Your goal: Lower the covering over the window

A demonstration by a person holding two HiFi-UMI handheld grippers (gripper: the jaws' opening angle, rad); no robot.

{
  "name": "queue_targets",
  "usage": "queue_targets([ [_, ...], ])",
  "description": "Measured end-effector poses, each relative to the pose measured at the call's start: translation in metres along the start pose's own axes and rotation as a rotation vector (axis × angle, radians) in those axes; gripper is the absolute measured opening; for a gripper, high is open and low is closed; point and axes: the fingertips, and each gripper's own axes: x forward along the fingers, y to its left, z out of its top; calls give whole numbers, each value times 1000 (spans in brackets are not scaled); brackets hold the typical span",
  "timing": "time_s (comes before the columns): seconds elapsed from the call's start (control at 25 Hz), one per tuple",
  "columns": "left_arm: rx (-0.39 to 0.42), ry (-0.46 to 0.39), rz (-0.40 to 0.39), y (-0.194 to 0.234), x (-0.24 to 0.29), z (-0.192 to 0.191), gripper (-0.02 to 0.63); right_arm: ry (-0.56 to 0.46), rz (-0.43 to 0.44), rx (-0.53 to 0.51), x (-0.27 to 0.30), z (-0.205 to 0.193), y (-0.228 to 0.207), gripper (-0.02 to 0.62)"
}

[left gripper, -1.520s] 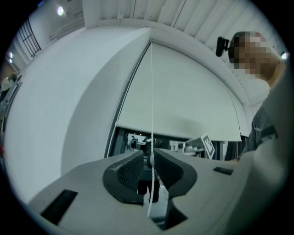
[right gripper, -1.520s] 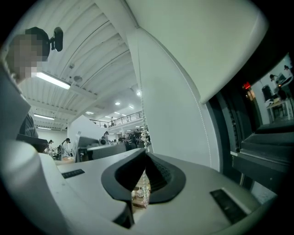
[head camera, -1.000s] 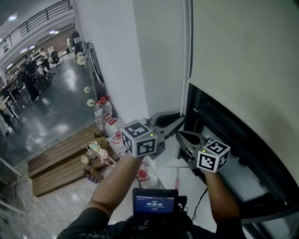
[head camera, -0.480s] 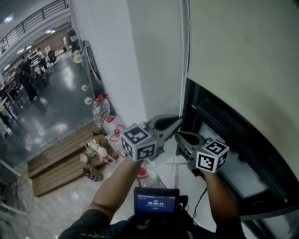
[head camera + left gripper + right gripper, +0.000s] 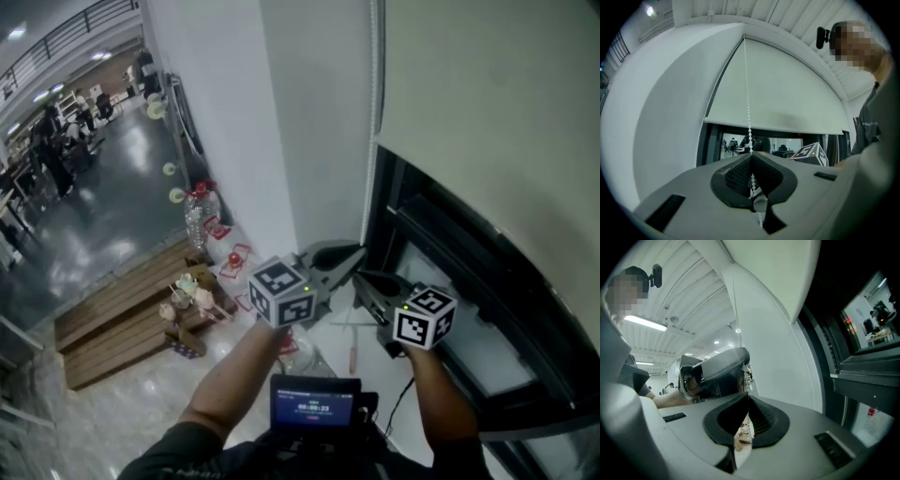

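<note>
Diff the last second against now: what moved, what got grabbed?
The left tool and right tool both dropped a little. The left has just been closing its jaws and now pinches the bead chain between them. The right stayed shut, with no chain seen in it. The blind shows no clear change.

You are in a big open office hall. A polished grey floor (image 5: 103,225) runs off to people (image 5: 47,155) gathered far back, under a railed gallery (image 5: 70,37). Strip lights (image 5: 644,323) hang on a ribbed ceiling (image 5: 689,291). The window (image 5: 740,143) under the blind (image 5: 778,93) shows another lit workroom. Wooden pallets (image 5: 112,333) lie by the wall (image 5: 234,122).
</note>
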Motion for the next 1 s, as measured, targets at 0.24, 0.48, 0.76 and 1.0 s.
queue_targets([
  [0.24,-3,-10,-6,1,-6,1,3,32,-66,-102,-19,8,-2,70],
  [0.48,1,-7,-31,-5,-5,3,3,-140,-53,-184,-40,92,10,80],
  [0.76,0,-2,-55,-13,-1,1,4,-173,3,-228,-23,136,30,80],
  [1.0,-7,-9,-62,-16,-3,0,5,-165,40,-207,-14,134,34,3],
])
